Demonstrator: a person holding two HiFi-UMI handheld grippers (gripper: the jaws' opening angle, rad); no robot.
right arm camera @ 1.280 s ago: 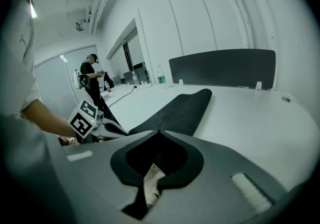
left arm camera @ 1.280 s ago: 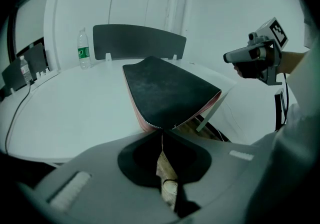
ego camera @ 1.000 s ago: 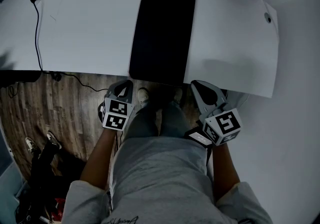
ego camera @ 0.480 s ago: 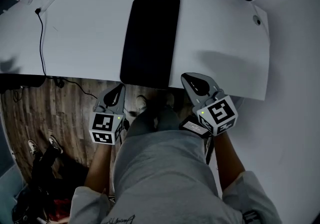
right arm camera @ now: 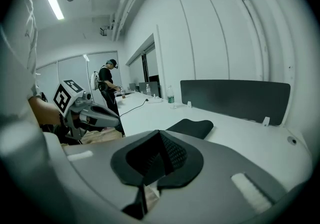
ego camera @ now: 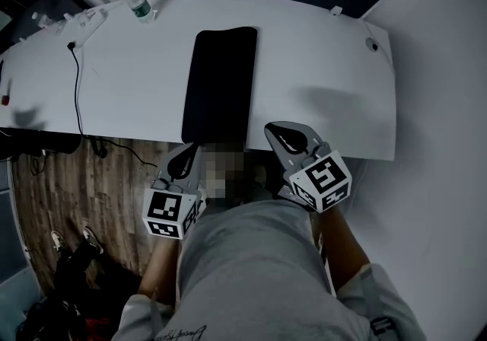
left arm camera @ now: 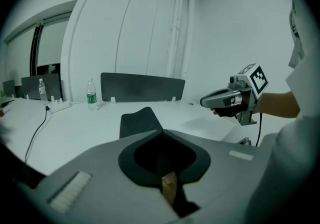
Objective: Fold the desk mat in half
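Now, left gripper [ego camera: 186,158] and right gripper [ego camera: 286,135] hover with jaws closed on nothing, the flat black rectangular desk mat [ego camera: 219,84] lying just ahead between them on the white tabletop [ego camera: 323,77]. Looks thin and floppy; I'd pinch its near corners.

Person wearing grey short-sleeved shirt [ego camera: 251,271]. Left gripper [ego camera: 185,160] and right gripper [ego camera: 284,136] showing grey shells, black-lined jaws. Each carrying white cube [ego camera: 169,213] with black square markers. Black cable [left arm camera: 258,133] hanging under right gripper.

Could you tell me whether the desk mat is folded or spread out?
Spread out: the desk mat lies flat as one long rectangle on the desk.
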